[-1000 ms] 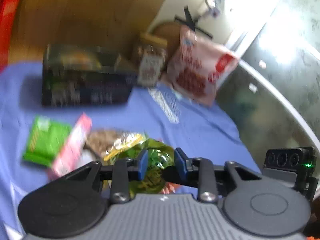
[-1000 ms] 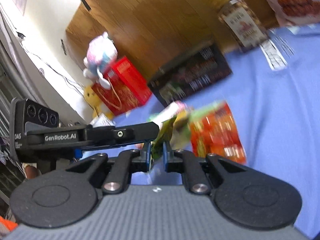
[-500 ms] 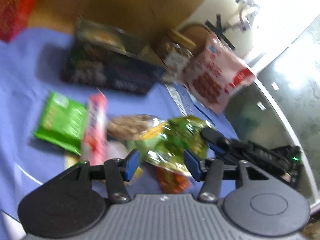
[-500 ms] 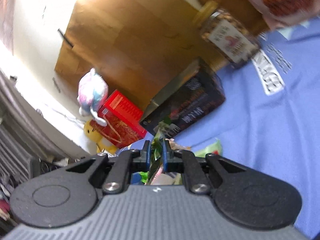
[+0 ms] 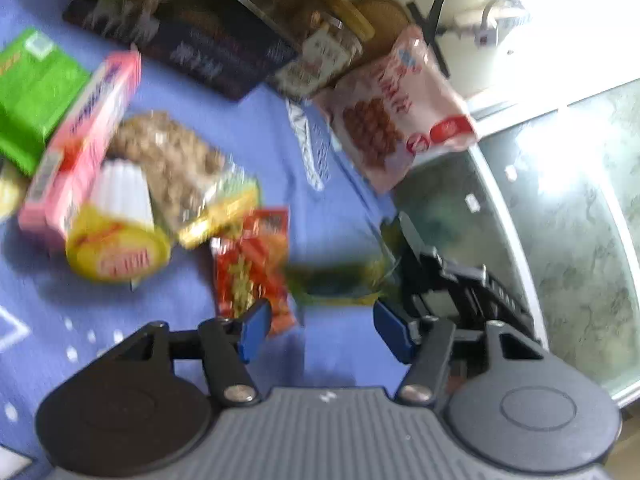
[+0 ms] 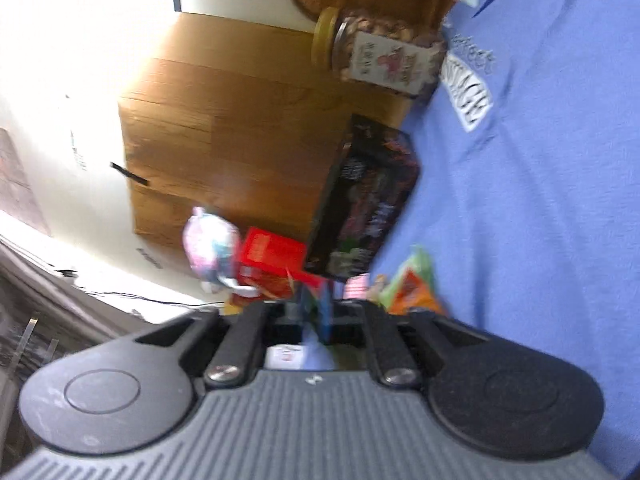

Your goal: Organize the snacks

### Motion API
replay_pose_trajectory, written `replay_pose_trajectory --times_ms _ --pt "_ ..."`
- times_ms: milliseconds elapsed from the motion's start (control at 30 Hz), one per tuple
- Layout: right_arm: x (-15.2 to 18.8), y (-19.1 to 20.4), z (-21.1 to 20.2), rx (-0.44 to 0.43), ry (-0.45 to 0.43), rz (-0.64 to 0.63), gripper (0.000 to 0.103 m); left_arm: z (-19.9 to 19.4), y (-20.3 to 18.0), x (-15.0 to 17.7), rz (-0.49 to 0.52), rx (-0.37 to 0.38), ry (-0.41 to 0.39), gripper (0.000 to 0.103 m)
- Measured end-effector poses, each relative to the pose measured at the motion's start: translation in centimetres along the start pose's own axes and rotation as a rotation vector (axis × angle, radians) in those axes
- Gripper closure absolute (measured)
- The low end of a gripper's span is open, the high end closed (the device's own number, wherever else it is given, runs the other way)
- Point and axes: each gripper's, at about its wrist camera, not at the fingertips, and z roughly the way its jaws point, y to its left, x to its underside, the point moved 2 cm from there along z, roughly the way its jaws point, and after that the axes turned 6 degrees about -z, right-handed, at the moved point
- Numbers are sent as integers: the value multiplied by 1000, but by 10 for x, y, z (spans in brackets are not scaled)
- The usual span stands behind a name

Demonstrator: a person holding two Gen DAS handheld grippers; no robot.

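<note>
Over the blue cloth [image 5: 348, 128], the left wrist view shows the left gripper [image 5: 320, 330] with its blue pads spread and nothing between them; its jaws have just been opening, so this reads as a release made to hand a packet over. Just beyond the pads a green packet [image 5: 340, 280], blurred, hangs at the tip of the right gripper [image 5: 394, 268], which comes in from the right edge. It appears to be carried by that tool alone, clear of the cloth. The rest of the snacks lie loose on the cloth: a red packet [image 5: 252, 264] just beside the left pad, a yellow-lidded cup [image 5: 118, 236] on its side, a clear bag of nuts [image 5: 176, 168], a pink box [image 5: 80, 148] and a green box [image 5: 34, 92]. At the back a dark box [image 5: 188, 36], a jar [image 5: 324, 56] and a cookie bag [image 5: 396, 108] stand or lean, probably the tidied end.

In the right wrist view, rolled on its side, that gripper's pads are pressed together; a green sliver shows between them, though blur hides the nip itself. The jaws have just been closing, I judge to firm the pinch for carrying. Behind them are the jar, the dark box, a plush toy [image 6: 210, 248] and a red carton [image 6: 272, 260].
</note>
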Motion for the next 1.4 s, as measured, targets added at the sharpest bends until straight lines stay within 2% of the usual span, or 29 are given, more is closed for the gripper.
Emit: replay_pose_trajectory --times_ms 67,133,267,400,467,600,700,733,900,1067,1133,1233,1400 --pt "-4 10 4 14 2 -46 100 -6 -3 -7 8 -19 -21 49" --pt "-6 20 6 56 -4 -130 100 -14 -9 -12 44 -72 -62 49" --pt "0 39 -2 227 -12 -366 96 -26 -24 -12 186 -214 -103 48" --pt "18 32 -22 273 55 -451 95 -29 -32 2 290 -229 -50 44" --pt "30 27 -32 321 102 -504 90 -26 -34 14 343 -245 -25 42" --pt "46 12 -37 374 172 -516 84 -10 -31 33 369 -266 43 40" --pt "55 5 -31 371 205 -506 81 4 -23 43 343 -278 86 32" --pt "59 3 -28 372 215 -500 81 4 -24 47 355 -273 67 29" --pt "77 14 -18 364 217 -573 81 3 -26 53 359 -280 54 28" --pt "77 4 -11 333 224 -488 79 -2 -19 48 327 -294 26 57" --pt "74 2 -10 319 219 -448 83 -3 -17 44 311 -301 17 62" --pt "71 7 -7 307 209 -432 86 -7 -21 37 309 -297 -1 62" --pt "43 35 14 231 167 -447 87 -29 -47 5 358 -271 -99 62"
